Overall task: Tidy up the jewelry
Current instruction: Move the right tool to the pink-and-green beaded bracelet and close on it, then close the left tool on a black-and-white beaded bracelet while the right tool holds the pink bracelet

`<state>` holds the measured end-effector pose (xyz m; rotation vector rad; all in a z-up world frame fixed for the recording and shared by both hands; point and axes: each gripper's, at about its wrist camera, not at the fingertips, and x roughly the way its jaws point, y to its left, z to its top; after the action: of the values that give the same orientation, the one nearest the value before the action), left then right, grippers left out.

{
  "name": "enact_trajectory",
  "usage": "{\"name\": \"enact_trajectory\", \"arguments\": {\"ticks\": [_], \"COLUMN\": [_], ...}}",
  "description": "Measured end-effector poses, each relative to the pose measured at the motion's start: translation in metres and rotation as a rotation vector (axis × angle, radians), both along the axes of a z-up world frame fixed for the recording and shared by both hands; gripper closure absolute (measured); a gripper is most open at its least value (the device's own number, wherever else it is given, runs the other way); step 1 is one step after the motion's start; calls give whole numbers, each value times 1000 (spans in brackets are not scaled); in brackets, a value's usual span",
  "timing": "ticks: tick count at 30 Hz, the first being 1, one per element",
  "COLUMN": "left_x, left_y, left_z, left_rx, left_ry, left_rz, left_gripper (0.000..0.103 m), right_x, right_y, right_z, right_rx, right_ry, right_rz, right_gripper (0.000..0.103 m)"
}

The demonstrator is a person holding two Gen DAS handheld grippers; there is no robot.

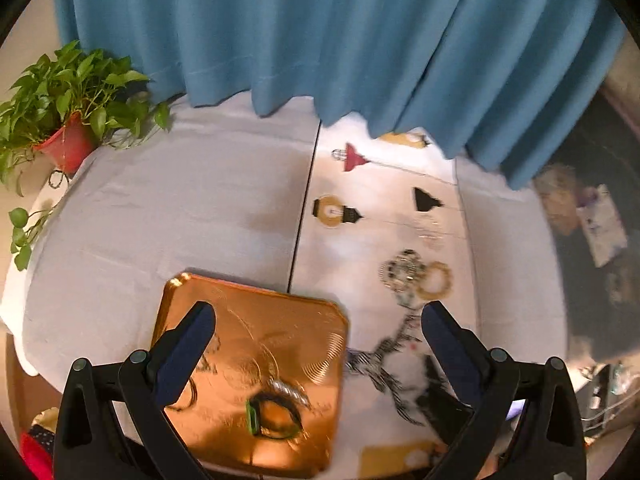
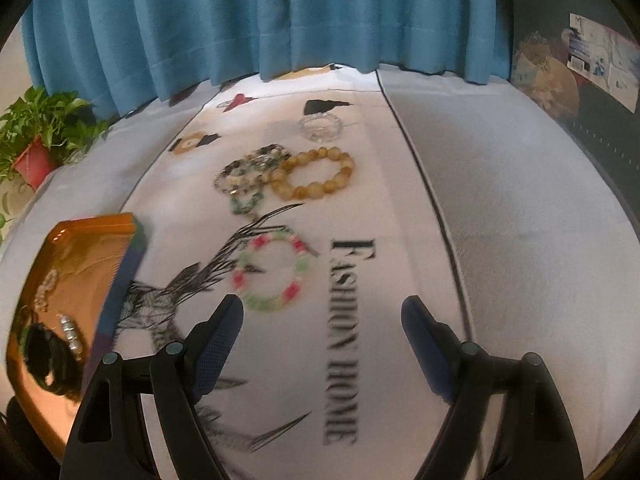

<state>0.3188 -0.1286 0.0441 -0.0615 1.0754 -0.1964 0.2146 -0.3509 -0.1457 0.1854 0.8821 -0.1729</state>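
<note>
Left wrist view
Left gripper: the left gripper [image 1: 318, 320] is spread wide and holds nothing; its dark fingers frame the lower half of the frame.
Tray: the copper tray [image 1: 240, 304] sits low and centre, under and between the fingers, with a dark bracelet with a green clasp [image 1: 274, 416] and a silvery piece [image 1: 290, 390] already lying in it.
Loose pieces: a tangled dark beaded bunch [image 1: 402, 274] and an amber ring of beads [image 1: 436, 280] lie right of centre on the printed cloth [image 1: 360, 248], apart from the tray.
Edges: the blue curtain [image 1: 320, 40] closes off the top; a potted plant [image 1: 68, 112] stands upper left.

Right wrist view
Right gripper: the right gripper [image 2: 322, 306] is also wide open and empty, low in the frame.
Nearest piece: a pink-and-green bracelet [image 2: 274, 270] lies flat just beyond the left fingertip, centre frame.
Farther pieces: amber bracelet [image 2: 316, 174], dark beaded cluster [image 2: 250, 172], and a clear bracelet [image 2: 320, 126] sit higher, toward the curtain.
Step, as judged: likely picking the pink-and-green one; come down with one finger inside the loop and one outside, and close on a single strand.
Room: bare cloth to the right gives free approach; the tray's raised rim [image 2: 120, 280] at lower left must be lifted over when carrying across.
</note>
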Motion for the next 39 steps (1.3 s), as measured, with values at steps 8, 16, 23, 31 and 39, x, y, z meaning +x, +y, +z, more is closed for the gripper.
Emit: {"name": "enact_trajectory", "arguments": {"ticks": [8,16,23,31,39], "left_x": [30,63,85,119,150], "left_y": [-47,-84,-92,-111,-154], "left_z": [-50,-95,-124,-141,-152], "left_rx": [70,60,45,8,0], "left_ry": [62,143,183,224,267], "left_rz": [-101,-127,-115,-89,-139], "left_gripper": [1,1,1,2,4], "right_x": [26,28,24,19,18], "right_y": [-7,4,-14,-60,-79], "right_z": [-7,-8,-6,-5,-5], "right_rx": [-29,-73,-96,-69,-37], "right_ry": [27,16,10,15,7], "right_rz": [49,144,83,-82,-109], "right_gripper": [17,47,97,97,96]}}
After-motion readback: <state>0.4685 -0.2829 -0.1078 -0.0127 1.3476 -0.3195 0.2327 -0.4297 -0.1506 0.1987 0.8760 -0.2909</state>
